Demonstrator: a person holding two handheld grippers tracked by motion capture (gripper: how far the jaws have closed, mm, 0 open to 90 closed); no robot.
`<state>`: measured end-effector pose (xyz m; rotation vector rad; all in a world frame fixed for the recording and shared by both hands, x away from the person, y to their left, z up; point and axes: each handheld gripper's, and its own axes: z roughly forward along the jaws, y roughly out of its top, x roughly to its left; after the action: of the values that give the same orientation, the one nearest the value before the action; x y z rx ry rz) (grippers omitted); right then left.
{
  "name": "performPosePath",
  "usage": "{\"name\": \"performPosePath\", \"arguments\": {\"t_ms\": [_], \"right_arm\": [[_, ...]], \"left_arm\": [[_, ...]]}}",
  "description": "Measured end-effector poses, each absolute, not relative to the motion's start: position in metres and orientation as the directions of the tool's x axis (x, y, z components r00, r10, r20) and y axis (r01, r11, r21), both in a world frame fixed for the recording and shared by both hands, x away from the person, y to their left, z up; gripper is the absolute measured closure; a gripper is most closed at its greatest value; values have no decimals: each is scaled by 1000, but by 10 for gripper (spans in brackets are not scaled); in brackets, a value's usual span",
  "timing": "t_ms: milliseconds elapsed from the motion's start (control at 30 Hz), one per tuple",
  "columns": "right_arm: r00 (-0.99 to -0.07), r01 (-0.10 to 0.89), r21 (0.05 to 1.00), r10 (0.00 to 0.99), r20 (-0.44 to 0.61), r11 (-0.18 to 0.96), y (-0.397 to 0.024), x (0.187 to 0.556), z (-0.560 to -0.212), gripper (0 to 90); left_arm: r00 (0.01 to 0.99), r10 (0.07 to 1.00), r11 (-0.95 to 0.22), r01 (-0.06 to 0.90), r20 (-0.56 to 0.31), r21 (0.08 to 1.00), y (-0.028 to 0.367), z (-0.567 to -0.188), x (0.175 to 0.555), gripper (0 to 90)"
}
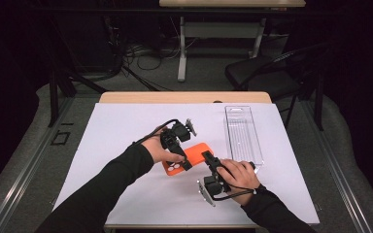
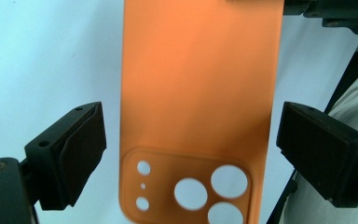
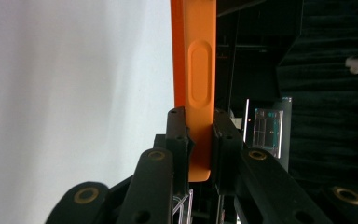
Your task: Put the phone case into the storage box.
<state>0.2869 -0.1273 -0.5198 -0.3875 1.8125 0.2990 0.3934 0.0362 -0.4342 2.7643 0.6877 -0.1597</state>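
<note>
One claw, the right claw (image 3: 199, 140), is clamped on the orange phone case (image 2: 198, 93); with the left claw (image 2: 191, 154) spread wide astride it, the case could be levered loose.

A wooden table (image 1: 184, 97) carried a white sheet (image 1: 126, 145); a clear plastic tray (image 1: 243, 133) apparently lay flat on it.

Bright table, dark surroundings, soft close-ups
</note>
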Motion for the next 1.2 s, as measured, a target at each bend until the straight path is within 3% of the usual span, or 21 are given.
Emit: {"name": "performPosePath", "arguments": {"t_ms": [600,933,1200], "right_arm": [[-304,-363,64,-53,-951,930,-133,296,-512,804],[-378,-325,192,59,-924,926,-136,300,-508,804],[-409,-299,223,87,-908,928,-138,301,-505,804]], "left_arm": [[857,493,-803,515,-153,299,76,-417,391,90],[853,498,-782,520,-158,343,89,-414,389,117],[851,503,-765,521,-154,379,99,-407,386,133]]}}
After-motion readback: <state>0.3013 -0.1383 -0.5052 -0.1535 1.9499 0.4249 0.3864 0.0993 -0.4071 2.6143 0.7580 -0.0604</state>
